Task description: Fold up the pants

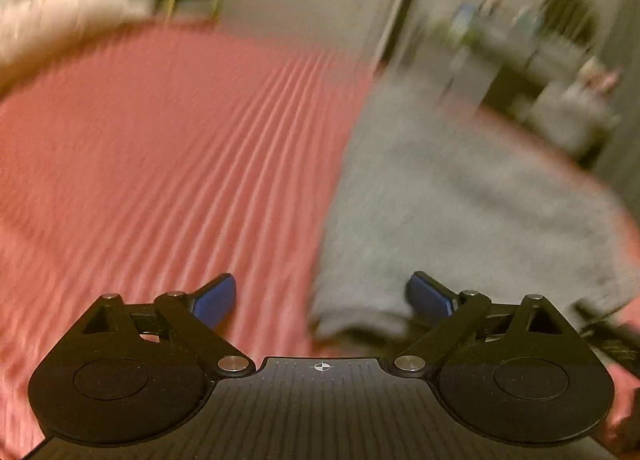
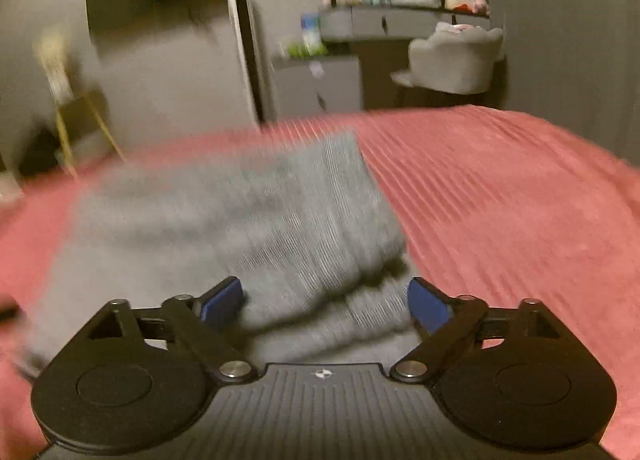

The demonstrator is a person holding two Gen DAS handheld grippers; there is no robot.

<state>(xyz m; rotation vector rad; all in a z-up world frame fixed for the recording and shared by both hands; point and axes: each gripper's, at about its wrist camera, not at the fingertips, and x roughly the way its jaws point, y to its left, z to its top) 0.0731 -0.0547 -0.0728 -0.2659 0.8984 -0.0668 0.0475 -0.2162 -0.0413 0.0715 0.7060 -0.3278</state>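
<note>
Grey ribbed pants (image 1: 452, 196) lie folded in layers on a red ribbed bedspread (image 1: 160, 164). In the left wrist view they fill the right half, and my left gripper (image 1: 320, 296) is open and empty over their near left edge. In the right wrist view the pants (image 2: 248, 220) lie in the middle, stacked in folds, and my right gripper (image 2: 326, 300) is open and empty just above their near end. Both views are blurred by motion.
The red bedspread (image 2: 500, 200) extends to the right. A white pillow (image 1: 68, 16) sits at the far left. Beyond the bed stand a door (image 2: 240, 48), a grey dresser (image 2: 360, 28) with bottles, and a grey chair (image 2: 456, 60).
</note>
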